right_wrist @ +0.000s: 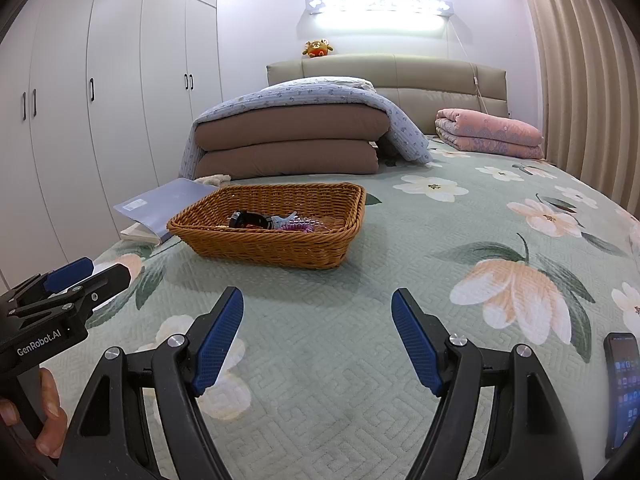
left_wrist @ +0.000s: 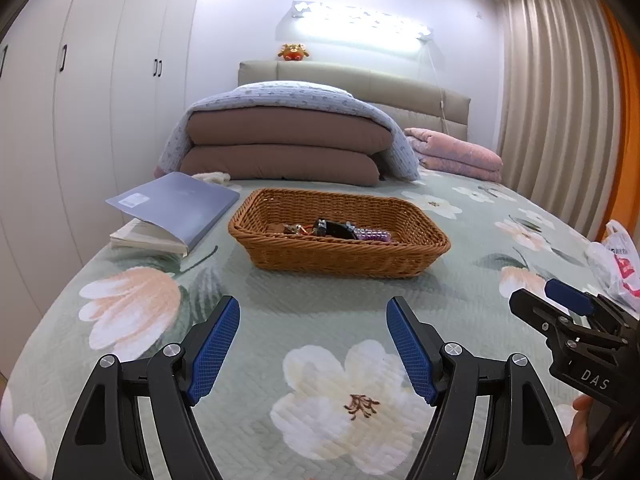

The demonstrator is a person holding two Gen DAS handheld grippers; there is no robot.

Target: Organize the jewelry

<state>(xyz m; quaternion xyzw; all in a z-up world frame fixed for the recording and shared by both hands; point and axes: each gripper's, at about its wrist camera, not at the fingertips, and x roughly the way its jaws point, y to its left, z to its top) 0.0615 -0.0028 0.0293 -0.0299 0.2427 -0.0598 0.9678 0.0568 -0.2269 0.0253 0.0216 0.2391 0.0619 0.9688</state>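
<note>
A brown wicker basket (left_wrist: pixel 340 254) stands on the floral bedspread ahead of both grippers; it also shows in the right wrist view (right_wrist: pixel 264 246). Inside lie jewelry pieces: a black item (left_wrist: pixel 334 229), a purple beaded bracelet (left_wrist: pixel 374 235) and small reddish-brown pieces (left_wrist: pixel 294 230). In the right wrist view the black item (right_wrist: pixel 248 220) and the purple bracelet (right_wrist: pixel 302 225) show too. My left gripper (left_wrist: pixel 313 344) is open and empty, short of the basket. My right gripper (right_wrist: pixel 318 340) is open and empty, also short of it.
A grey-blue book (left_wrist: pixel 176 208) lies left of the basket. Folded brown and lilac quilts (left_wrist: pixel 280 140) and a pink quilt (left_wrist: pixel 456 152) sit behind. A phone (right_wrist: pixel 624 392) lies at the right. A plastic bag (left_wrist: pixel 616 256) is by the bed's right edge.
</note>
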